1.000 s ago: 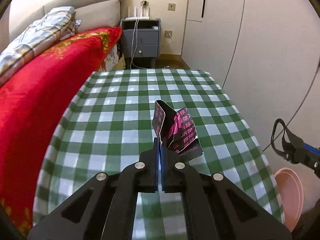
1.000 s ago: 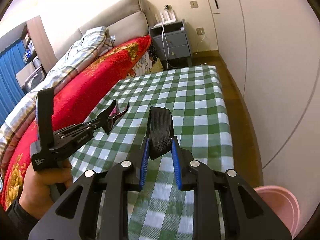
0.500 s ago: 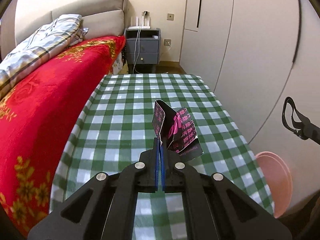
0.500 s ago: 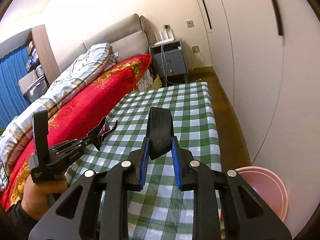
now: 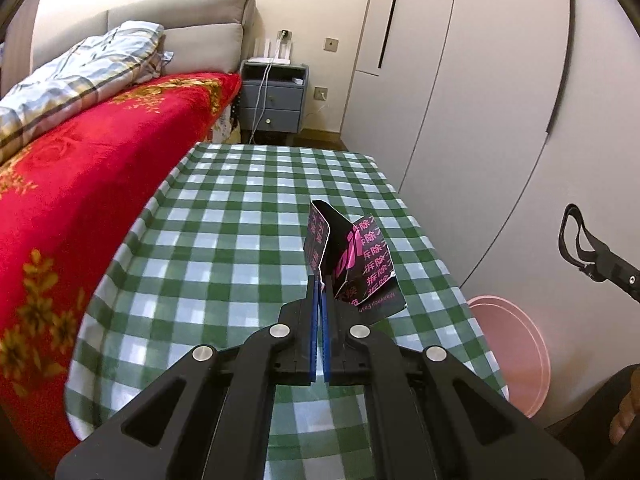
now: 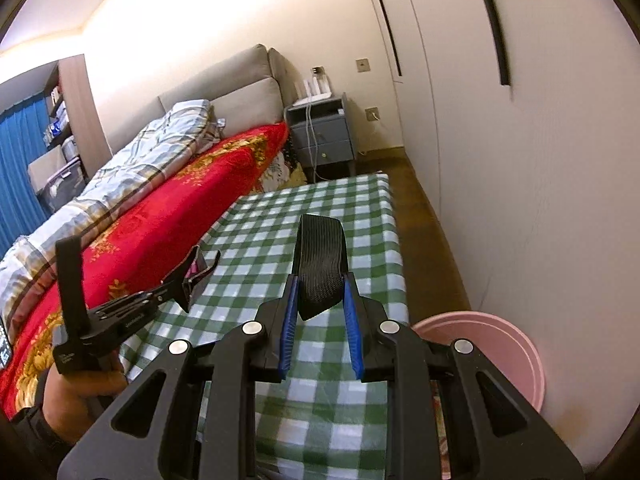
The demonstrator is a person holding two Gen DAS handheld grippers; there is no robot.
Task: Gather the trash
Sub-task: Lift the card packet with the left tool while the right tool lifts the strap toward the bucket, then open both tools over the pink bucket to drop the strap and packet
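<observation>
Both grippers loaded — left gripper (image 5: 319,280) pinching wrapper (image 5: 352,264), right gripper (image 6: 320,286) clamping strap (image 6: 320,264).

This is a bedroom in a home. A bed (image 5: 100,168) with a red flowered blanket (image 6: 168,216) and a folded plaid quilt (image 5: 80,76) fills the left side, backed by a beige padded headboard (image 5: 192,28). At the far wall a grey nightstand (image 5: 274,100) with two drawers carries a charger and cables under wall sockets. Tall pale wardrobe doors (image 5: 460,80) line the right. A blue curtain (image 6: 20,168) hangs at far left, beside shelves with storage boxes. A counter under a green checked cloth (image 5: 240,220) stands beside the bed.
</observation>
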